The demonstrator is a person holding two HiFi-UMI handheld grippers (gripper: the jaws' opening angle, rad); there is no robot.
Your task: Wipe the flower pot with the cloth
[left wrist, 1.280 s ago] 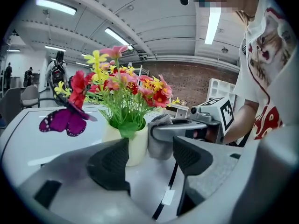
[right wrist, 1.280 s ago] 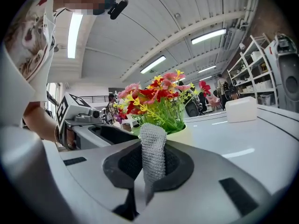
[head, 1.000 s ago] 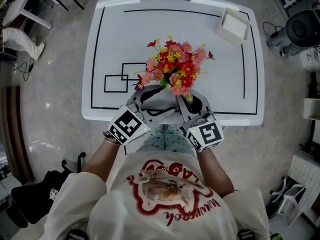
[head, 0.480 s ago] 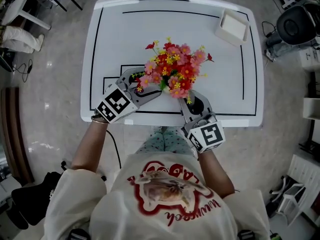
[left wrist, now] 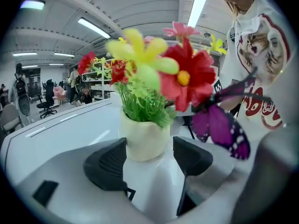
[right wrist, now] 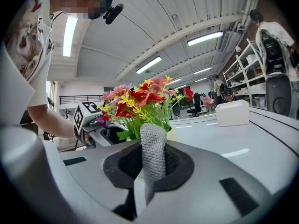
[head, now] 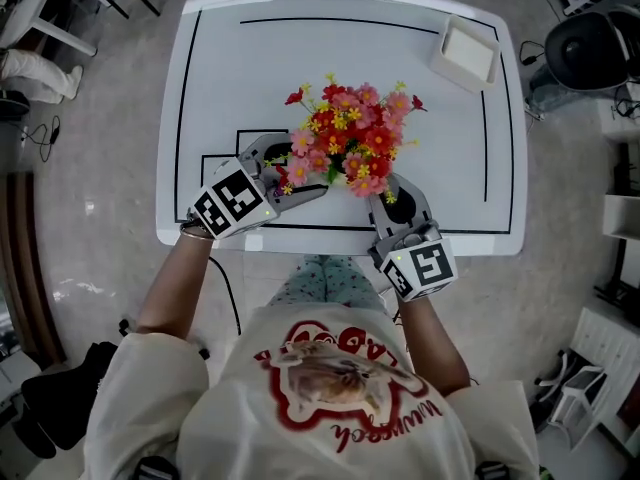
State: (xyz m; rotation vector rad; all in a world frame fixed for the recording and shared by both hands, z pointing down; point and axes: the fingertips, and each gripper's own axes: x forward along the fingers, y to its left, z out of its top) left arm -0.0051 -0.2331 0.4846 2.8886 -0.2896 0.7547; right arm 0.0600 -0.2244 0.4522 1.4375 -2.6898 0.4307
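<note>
Person's white printed T-shirt (head: pixel 330 398) at bottom of head view, both forearms reaching forward over the near table edge; right gripper (head: pixel 396 190) at the near edge, just right of the bouquet, jaws clenched on a grey knitted cloth (right wrist: pixel 153 148); cloth stands upright out of the pads as a narrow folded strip, top rounded, tip near the foliage in front of it; contact between cloth and pot cannot be told; left gripper (head: pixel 303 192) comes in from the left, marker cube up, jaws pointing right under the flowers; left gripper view shows its two black pads (left wrist: pixel 110 164) apart and set either side of the flower pot (left wrist: pixel 145 141), grasping its lower wall at the pad tips; pot is small, cream, upright, standing on the white table (head: pixel 450 118) close to the near edge, about mid-width; in head view the pot itself is hidden under the artificial flowers (head: pixel 352 140), red, pink and yellow with green leaves; a purple butterfly ornament (left wrist: pixel 219 127) sticks out on a wire at the pot's right in left gripper view; table top has black outline lines and two overlapping black rectangles left of the pot; white rectangular tray (head: pixel 468 50) at the far right corner, well apart from the pot.
</note>
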